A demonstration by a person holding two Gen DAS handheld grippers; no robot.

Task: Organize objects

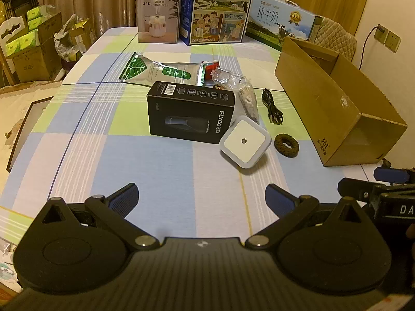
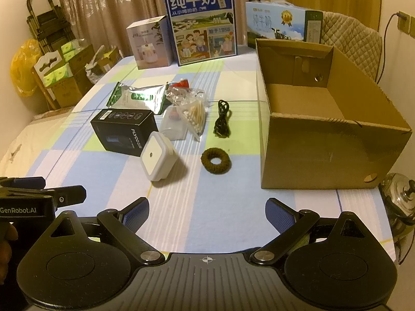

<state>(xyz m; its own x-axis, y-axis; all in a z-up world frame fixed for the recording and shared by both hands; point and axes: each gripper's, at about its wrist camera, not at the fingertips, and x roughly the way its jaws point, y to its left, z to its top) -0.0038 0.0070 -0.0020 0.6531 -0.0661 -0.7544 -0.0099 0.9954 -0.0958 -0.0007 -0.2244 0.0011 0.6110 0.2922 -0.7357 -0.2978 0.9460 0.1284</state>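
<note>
Left of the empty cardboard box (image 2: 324, 140): night light (image 2: 158, 156), hair tie (image 2: 215, 161), USB cable (image 2: 221, 119). Both jaws wide, holding nothing. Risk: hair tie slipping out, being soft.

Table (image 2: 233, 220) covered with a checked cloth in blue, green and white. Brown curtains (image 2: 109, 7) hang along the far wall. Cream wall (image 2: 399, 59) on the right carries a socket (image 2: 404, 19) with a cable plugged in. A chair (image 2: 355, 41) with a quilted cover stands at the table's far right corner. Stacked cartons (image 1: 33, 51) sit on the floor at left. Lighting is warm, yellowish and dim.
</note>
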